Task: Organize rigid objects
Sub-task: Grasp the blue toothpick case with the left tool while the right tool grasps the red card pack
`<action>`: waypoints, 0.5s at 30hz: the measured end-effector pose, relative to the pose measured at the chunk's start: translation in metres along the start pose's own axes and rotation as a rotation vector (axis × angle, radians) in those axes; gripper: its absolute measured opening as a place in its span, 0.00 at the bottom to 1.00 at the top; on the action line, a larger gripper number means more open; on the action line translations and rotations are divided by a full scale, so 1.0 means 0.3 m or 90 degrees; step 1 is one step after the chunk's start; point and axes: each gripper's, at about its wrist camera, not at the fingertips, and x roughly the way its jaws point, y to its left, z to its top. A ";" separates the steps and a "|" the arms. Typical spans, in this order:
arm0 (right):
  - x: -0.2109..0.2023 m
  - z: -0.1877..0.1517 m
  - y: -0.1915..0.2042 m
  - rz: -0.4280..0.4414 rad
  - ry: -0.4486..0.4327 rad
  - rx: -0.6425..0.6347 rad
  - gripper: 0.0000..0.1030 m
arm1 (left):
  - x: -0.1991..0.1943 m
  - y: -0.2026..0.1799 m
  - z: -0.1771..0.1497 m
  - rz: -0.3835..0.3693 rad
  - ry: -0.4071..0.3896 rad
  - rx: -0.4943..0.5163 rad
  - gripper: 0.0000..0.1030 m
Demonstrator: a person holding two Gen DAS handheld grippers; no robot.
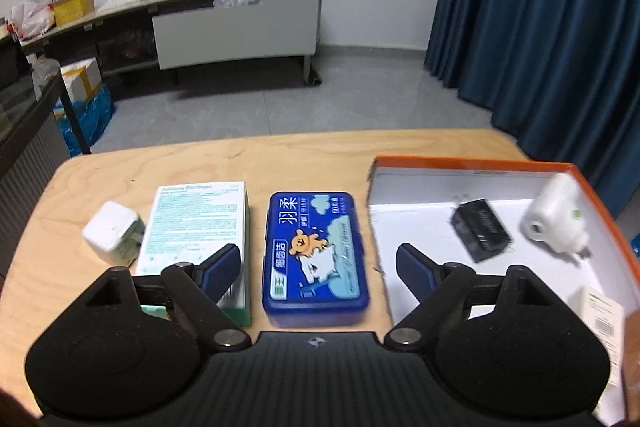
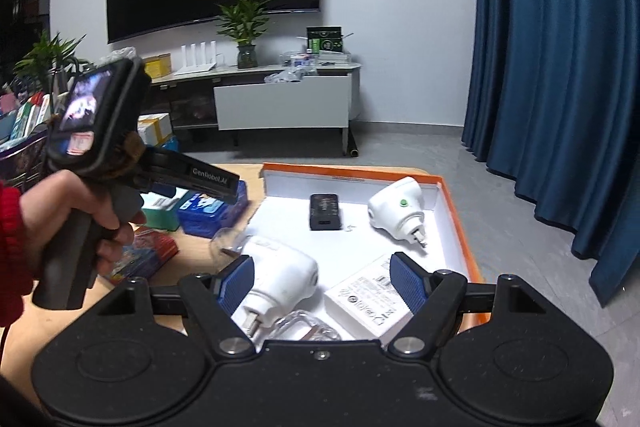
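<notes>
Over on the wooden surface (image 1: 280, 155), the left gripper (image 1: 318, 267) hangs above a blue plastic case (image 1: 314, 255) with a cartoon bear on its lid, its jaws spread wide to either side and gripping nothing. Just left of the case lies a white and green carton (image 1: 196, 223), and beside that a small white cube (image 1: 114, 235). An orange-rimmed tray (image 2: 452, 203) with a white floor sits to the right, holding a black adapter (image 2: 325, 211) and a white plug (image 2: 396, 211) well apart. The right gripper (image 2: 322, 283) hovers over the tray's near end, jaws wide and empty, with a second white plug (image 2: 280, 279) and a flat white labelled block (image 2: 368, 301) lying between them. A hand (image 2: 76, 211) holds the left tool.
</notes>
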 end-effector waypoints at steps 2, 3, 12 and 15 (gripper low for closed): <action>0.008 0.000 -0.016 -0.005 0.000 0.009 0.86 | 0.018 -0.005 0.007 0.006 -0.001 0.016 0.85; 0.012 0.000 -0.023 -0.007 0.000 0.013 0.86 | 0.022 -0.010 0.015 0.009 -0.001 0.027 0.85; 0.024 -0.002 -0.048 -0.020 0.004 0.026 0.86 | 0.074 -0.004 -0.028 -0.002 0.033 0.027 0.62; 0.017 0.006 -0.044 -0.022 0.003 0.027 0.86 | 0.051 0.021 -0.016 -0.010 0.032 0.007 0.60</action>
